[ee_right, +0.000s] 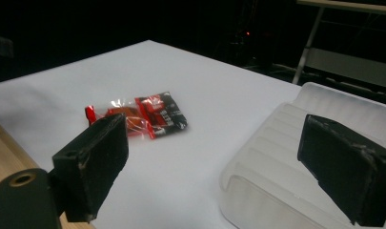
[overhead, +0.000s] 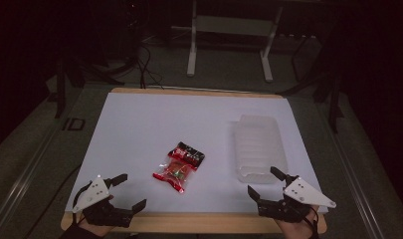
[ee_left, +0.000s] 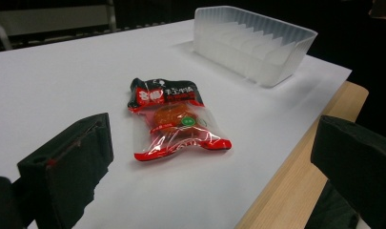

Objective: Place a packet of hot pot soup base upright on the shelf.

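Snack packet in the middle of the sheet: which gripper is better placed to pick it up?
Probably the left gripper: open, and the snack packet lies straight ahead between its jaws. The right gripper, also open, faces the plastic tray.

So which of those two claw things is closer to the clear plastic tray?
The right gripper: its jaws stand open just at the near end of the tray. The left gripper sits across the table, beyond the snack packet.

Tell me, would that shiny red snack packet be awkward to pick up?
Probably a little. The snack packet has glossy, crinkled film, so it may slip or flop at its flat sealed ends. It lies flat on the white sheet, so it likely slides rather than rolls.
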Demonstrator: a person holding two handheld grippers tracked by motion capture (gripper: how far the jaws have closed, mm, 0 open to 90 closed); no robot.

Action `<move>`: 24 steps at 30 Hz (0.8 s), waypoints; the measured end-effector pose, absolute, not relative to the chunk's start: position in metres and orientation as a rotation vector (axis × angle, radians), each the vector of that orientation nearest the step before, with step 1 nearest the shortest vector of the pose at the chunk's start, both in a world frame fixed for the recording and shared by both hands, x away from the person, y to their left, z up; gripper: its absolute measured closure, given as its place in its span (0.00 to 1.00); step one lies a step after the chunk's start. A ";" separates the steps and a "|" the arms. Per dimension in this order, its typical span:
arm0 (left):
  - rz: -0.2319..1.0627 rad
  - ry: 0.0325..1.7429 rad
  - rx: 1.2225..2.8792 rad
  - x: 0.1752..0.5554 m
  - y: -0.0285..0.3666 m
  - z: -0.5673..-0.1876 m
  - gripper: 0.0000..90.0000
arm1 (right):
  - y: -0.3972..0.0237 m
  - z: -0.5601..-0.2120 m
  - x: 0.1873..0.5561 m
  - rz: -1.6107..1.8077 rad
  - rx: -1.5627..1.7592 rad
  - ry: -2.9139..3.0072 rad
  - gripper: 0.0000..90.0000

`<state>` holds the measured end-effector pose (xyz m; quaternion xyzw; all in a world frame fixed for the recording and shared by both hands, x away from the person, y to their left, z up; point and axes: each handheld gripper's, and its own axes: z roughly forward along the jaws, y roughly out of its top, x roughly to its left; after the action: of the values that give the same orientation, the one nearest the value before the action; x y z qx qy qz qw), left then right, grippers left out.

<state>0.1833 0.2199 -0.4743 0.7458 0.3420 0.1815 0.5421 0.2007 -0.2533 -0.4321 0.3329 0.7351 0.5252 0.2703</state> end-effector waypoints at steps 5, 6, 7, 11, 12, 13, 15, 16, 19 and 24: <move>0.429 0.824 1.766 0.185 0.222 -0.475 0.01 | -0.256 -0.431 0.199 1.424 0.874 1.985 0.11; 0.428 0.826 1.767 0.185 0.222 -0.475 0.01 | -0.257 -0.431 0.199 1.426 0.874 1.981 0.11; 0.419 0.827 1.770 0.185 0.222 -0.475 0.01 | -0.257 -0.431 0.199 1.426 0.880 1.981 0.11; 0.415 0.823 1.791 0.185 0.220 -0.475 0.01 | -0.259 -0.432 0.199 1.401 0.868 1.983 0.11; 0.414 0.822 1.797 0.185 0.220 -0.475 0.01 | -0.258 -0.432 0.200 1.377 0.842 1.986 0.11; 0.410 0.819 1.804 0.185 0.219 -0.475 0.01 | -0.257 -0.433 0.200 1.369 0.818 1.994 0.13; 0.393 0.823 1.808 0.186 0.219 -0.475 0.01 | -0.256 -0.433 0.199 1.372 0.785 2.003 0.19; 0.394 0.826 1.812 0.186 0.218 -0.474 0.01 | -0.255 -0.432 0.198 1.388 0.797 2.027 0.23; 0.387 0.828 1.815 0.187 0.217 -0.472 0.01 | -0.252 -0.430 0.195 1.373 0.805 2.079 0.23; 0.346 0.827 1.839 0.190 0.215 -0.468 0.01 | -0.247 -0.426 0.185 1.421 0.757 2.021 0.11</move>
<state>0.1903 0.2145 -0.4682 0.7672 0.3450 0.1443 0.5211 0.1855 -0.2473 -0.4255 0.2815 0.7519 0.5288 0.2753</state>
